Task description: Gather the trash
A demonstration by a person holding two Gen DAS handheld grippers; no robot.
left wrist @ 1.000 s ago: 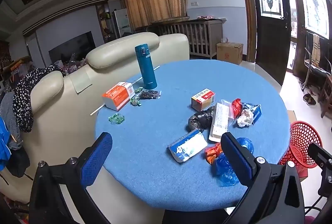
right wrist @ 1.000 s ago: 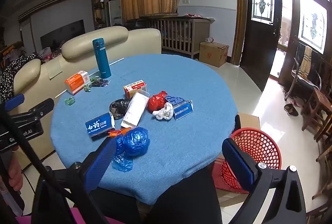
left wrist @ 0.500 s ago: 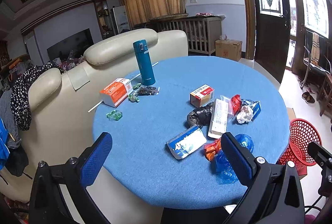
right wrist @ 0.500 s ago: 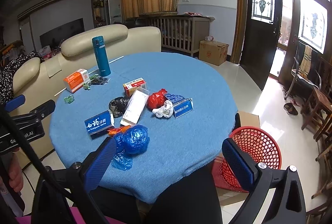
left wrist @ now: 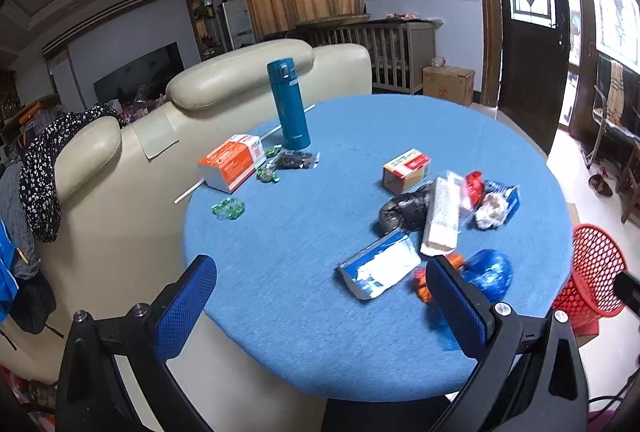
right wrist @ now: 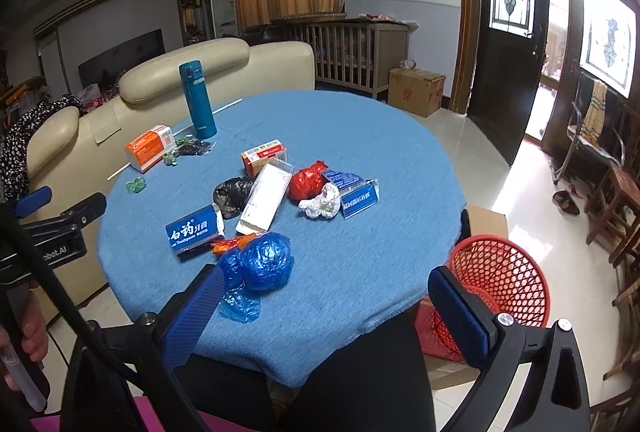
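With jaws held apart, both grippers [left wrist: 320, 296] [right wrist: 324, 304] have been brought nearer the table's near edge [right wrist: 280, 364], so collection is judged not yet begun

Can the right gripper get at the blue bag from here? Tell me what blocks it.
Probably yes. The right gripper is open and the blue bag lies just ahead near the table edge, with nothing between them.
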